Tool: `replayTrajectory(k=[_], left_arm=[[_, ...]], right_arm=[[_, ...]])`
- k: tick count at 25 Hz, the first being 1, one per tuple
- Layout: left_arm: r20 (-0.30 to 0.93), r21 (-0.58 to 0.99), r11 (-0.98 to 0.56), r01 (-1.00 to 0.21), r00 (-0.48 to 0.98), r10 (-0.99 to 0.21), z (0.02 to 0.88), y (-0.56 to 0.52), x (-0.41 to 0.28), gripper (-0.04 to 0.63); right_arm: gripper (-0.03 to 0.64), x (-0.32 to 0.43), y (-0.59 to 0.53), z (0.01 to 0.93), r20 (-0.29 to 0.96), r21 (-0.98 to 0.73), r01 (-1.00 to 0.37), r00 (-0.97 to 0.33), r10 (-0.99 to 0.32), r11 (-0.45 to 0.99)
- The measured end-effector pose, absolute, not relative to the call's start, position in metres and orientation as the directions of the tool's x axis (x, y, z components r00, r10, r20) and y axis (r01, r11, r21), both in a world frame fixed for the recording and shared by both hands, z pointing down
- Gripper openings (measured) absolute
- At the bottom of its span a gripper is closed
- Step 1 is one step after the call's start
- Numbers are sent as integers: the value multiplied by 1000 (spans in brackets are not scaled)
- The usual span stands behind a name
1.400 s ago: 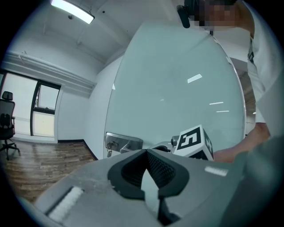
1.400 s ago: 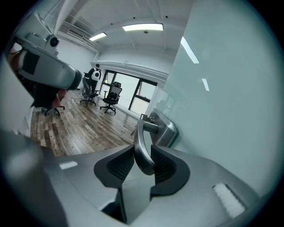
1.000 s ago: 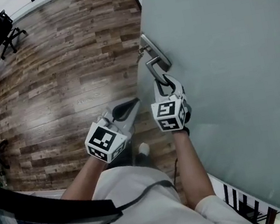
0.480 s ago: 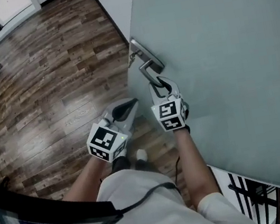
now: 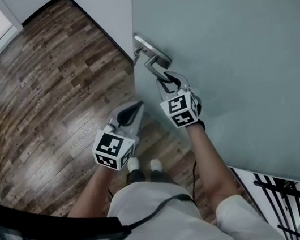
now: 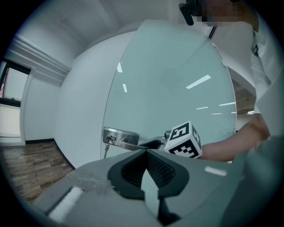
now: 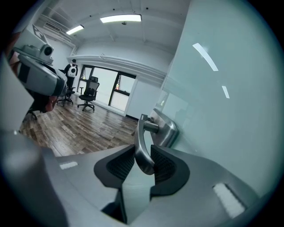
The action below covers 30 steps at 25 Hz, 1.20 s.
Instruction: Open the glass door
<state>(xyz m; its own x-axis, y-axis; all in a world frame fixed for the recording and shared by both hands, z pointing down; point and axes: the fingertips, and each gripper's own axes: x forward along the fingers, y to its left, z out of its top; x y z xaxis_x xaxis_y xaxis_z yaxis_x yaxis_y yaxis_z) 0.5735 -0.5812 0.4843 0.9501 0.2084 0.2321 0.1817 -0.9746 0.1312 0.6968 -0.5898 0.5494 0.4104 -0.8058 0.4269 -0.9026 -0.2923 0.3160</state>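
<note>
Item 1. Glass door: frosted pane, upright, filling the head view from 12 to 4 o'clock. Its free edge runs down past the wooden floor.

Item 2. Door handle: metal lever on a metal plate, set close to the door's free edge. The lever hangs down from the plate toward the person. A small key dangles under the plate in the left gripper view.

Item 3. Right gripper: pinching the lever. In the right gripper view the handle stands between the two ribbed pads of the right gripper, both pads pressed against it, with the plate just beyond at 1 o'clock.

Item 4. Left gripper: at 8 o'clock of the right gripper, near it but apart, clear of the door. Its own view shows the left gripper with pad tips pressed together and nothing between them. The handle sits just past the tips at 11 o'clock.

Item 5. Office chair: far across the floor, by the windows.
</note>
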Motion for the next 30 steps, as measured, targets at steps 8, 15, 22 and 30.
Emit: replayTrajectory(k=[8,15,22,30], left_arm=[[241,125,-969,211,941,236,484,-565,591,2],[241,115,-970,216,941,238,486,-568,586,2],[248,122,-970,211,940,235,484,-576,595,2],[252,112,-974,198,942,220,485,-580,580,2]], right_arm=[[115,739,-573,548,434,317,-891,441,-786,-325],[115,744,-569,551,434,331,-878,467,-770,-345],[117,763,-579,548,433,332,-873,476,-765,-356],[118,768,-578,550,439,324,-868,491,-752,-378]])
